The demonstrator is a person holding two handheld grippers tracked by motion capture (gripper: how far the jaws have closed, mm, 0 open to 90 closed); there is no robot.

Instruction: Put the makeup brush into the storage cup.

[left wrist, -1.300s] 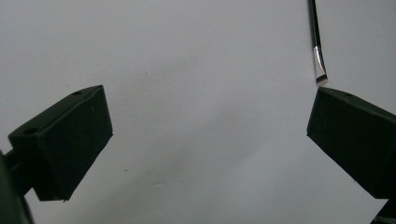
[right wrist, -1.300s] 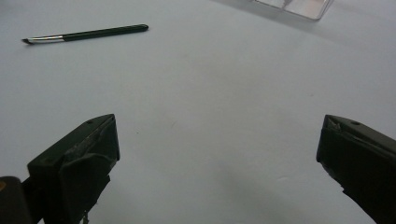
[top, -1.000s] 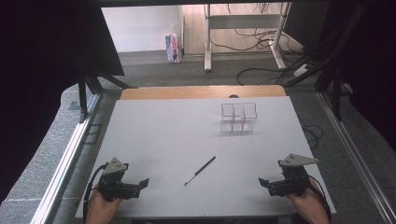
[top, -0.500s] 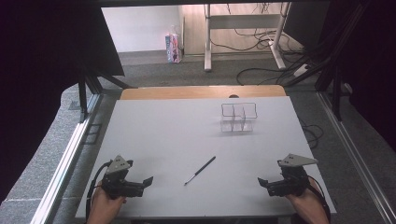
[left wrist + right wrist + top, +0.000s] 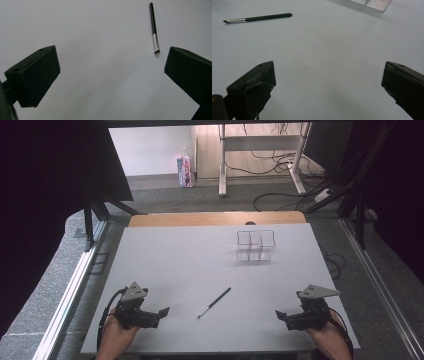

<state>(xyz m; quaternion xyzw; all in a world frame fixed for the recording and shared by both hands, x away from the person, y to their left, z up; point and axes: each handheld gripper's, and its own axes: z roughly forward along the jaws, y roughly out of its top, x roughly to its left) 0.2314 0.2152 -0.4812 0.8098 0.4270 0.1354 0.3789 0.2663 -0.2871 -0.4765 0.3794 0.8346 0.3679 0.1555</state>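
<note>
- Brush point(image 5: 214, 303): a thin black makeup brush with a silver ferrule lies flat on the white table point(image 5: 190, 260), lower centre of the high view, its bristle end towards the bottom left.
- Left gripper point(image 5: 161, 312), bottom left of the high view, has slid a little right towards the brush over the last second; its 2 jaws stand wide apart, holding nothing.
- In the left gripper view the brush point(image 5: 154, 32) sits upper right, just above the right-hand jaw.
- Right gripper point(image 5: 281, 314), bottom right, has stayed put, jaws released and empty.
- Clear 4-compartment organiser point(image 5: 256, 245) stands upper right of centre, well apart from the brush.
- Judgement: the left hand is starting its reach; pickup not yet begun.
</note>
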